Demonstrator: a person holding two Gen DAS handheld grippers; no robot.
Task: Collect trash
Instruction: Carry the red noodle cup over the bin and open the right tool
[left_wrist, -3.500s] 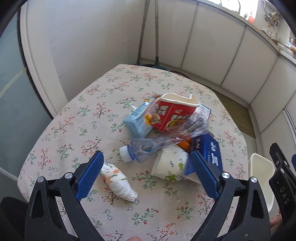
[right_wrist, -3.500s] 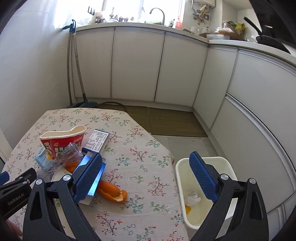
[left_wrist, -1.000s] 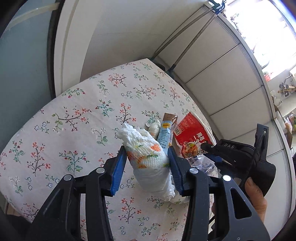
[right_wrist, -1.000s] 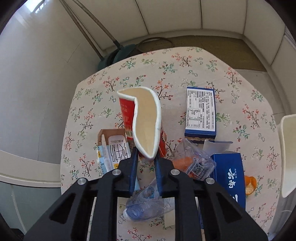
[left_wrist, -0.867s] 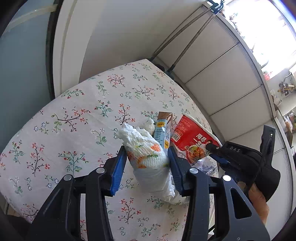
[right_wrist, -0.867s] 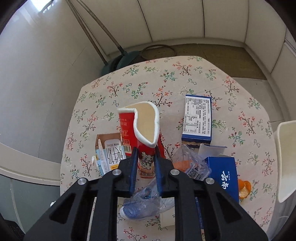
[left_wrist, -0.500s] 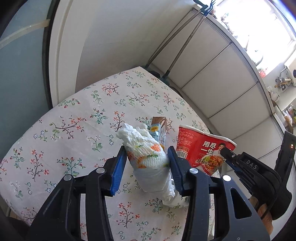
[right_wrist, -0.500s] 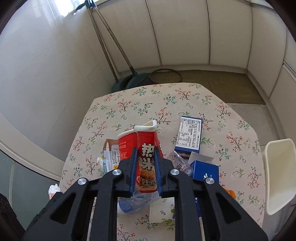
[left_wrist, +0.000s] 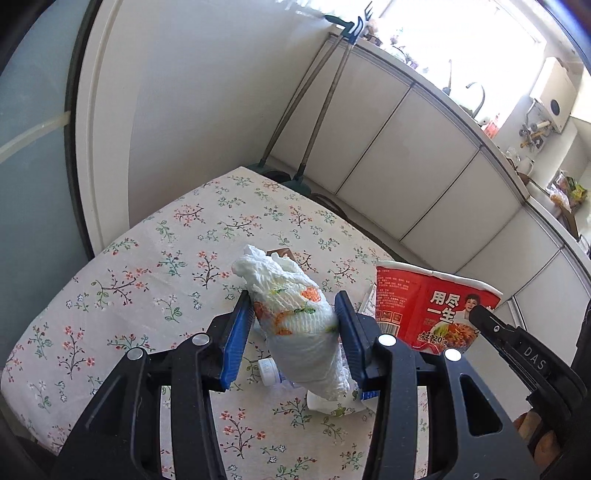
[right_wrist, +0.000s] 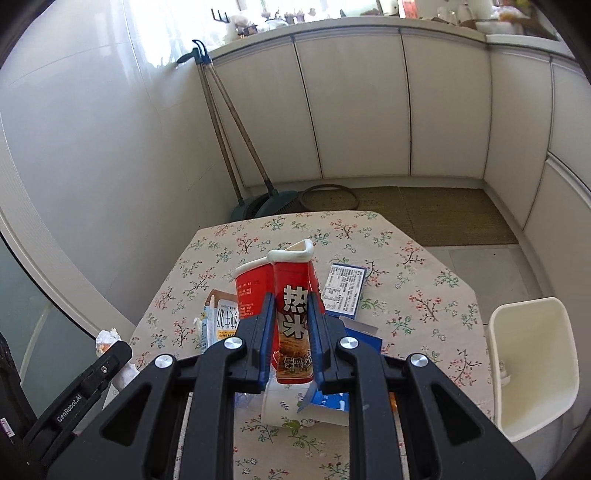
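Note:
My left gripper (left_wrist: 293, 315) is shut on a crumpled white napkin with orange print (left_wrist: 295, 325), held above the flowered table (left_wrist: 155, 258). My right gripper (right_wrist: 291, 314) is shut on a squashed red noodle cup (right_wrist: 291, 291) with a white rim, lifted off the table; the red noodle cup (left_wrist: 428, 306) also shows at the right of the left wrist view. A white bin (right_wrist: 532, 365) stands beside the table at the right. On the table lie a milk carton (right_wrist: 219, 319), a blue box (right_wrist: 343, 286), a clear plastic bottle (left_wrist: 269, 371) and a paper cup (right_wrist: 295, 406).
A broom and dustpan (right_wrist: 258, 177) lean against the wall beyond the table. White cabinets (right_wrist: 369, 107) line the far side. A brown mat (right_wrist: 436, 214) covers the floor behind the table. Another blue box (right_wrist: 364, 334) lies under the right gripper.
Both grippers have risen and tilted up with their loads. The red cup went from lying among the trash to hanging clear of the table. The napkin stays pinched as before.

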